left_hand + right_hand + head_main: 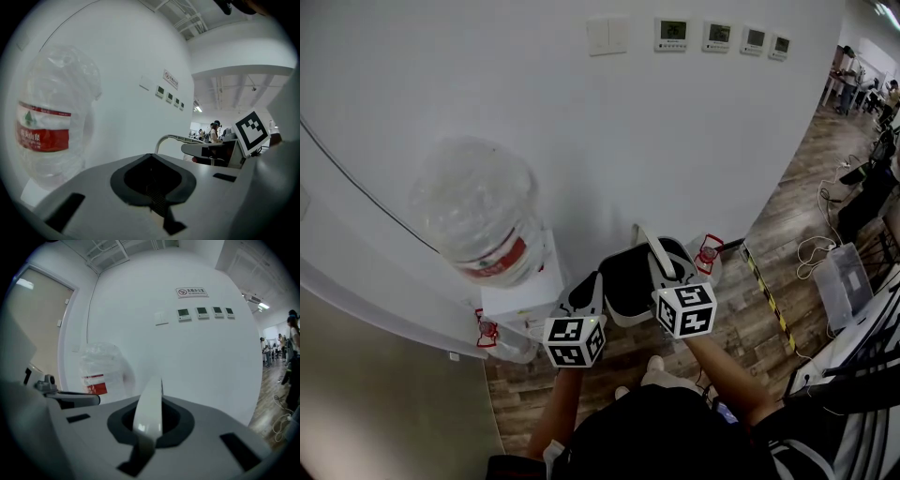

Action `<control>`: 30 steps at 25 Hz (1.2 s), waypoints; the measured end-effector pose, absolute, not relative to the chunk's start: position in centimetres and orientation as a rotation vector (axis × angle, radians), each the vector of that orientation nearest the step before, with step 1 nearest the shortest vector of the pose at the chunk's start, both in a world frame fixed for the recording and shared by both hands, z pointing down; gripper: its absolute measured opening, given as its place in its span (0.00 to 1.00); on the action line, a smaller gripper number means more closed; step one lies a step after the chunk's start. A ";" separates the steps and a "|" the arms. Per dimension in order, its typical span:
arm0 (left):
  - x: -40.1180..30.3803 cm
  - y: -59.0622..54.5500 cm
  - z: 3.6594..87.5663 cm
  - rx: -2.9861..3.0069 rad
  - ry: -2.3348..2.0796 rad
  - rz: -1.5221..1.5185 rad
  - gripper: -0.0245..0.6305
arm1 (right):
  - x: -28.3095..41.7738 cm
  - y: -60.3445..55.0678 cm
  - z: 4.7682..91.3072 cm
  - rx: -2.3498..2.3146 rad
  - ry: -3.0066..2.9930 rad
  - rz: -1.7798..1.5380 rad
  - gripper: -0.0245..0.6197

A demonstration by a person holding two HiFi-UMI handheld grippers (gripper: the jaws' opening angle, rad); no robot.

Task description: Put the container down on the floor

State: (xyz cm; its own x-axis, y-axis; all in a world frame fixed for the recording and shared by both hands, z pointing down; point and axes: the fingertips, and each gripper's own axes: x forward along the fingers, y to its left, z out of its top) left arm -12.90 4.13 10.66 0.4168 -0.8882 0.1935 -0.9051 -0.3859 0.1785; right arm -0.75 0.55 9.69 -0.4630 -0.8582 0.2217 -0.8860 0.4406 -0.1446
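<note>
In the head view the container (623, 286), a pale bin with a black inside, hangs above the wooden floor (741, 319) close to the white wall. Its white bail handle (657, 253) stands upright, and my right gripper (671, 270) is shut on it. The right gripper view shows that handle (149, 408) running up between the jaws of the right gripper (150, 432). My left gripper (585, 289) sits just left of the container, shut and holding nothing. Nothing lies in the dark recess of the left gripper (154, 187) in its own view, where the handle (174, 138) arches to the right.
A white water dispenser (520, 291) with a large clear bottle (478, 211) stands against the wall at the left, red taps (487, 330) below it. Yellow-black tape (769, 300) crosses the floor. A clear box (848, 281), cables and desks fill the right side.
</note>
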 end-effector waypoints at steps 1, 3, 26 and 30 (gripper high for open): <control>-12.7 3.8 10.7 2.419 -1.567 0.099 0.06 | -0.6 0.2 9.7 1.559 -2.566 0.369 0.08; -12.2 3.1 10.6 2.415 -1.569 0.102 0.06 | -0.2 -0.4 9.8 1.551 -2.565 0.377 0.08; -6.3 -3.9 12.8 2.324 -1.609 0.130 0.06 | 4.6 -7.9 12.7 1.398 -2.596 0.464 0.09; -5.8 -4.3 13.7 2.290 -1.636 0.146 0.06 | 4.8 -8.7 13.6 1.351 -2.603 0.472 0.09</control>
State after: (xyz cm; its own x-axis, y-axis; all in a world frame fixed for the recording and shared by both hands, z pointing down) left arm -5.85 -4.28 13.69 0.3383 -0.9024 0.2669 -0.9354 -0.2915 0.1999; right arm 4.79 -8.67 13.59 -0.5747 -0.7642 0.2927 -0.8183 0.5392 -0.1989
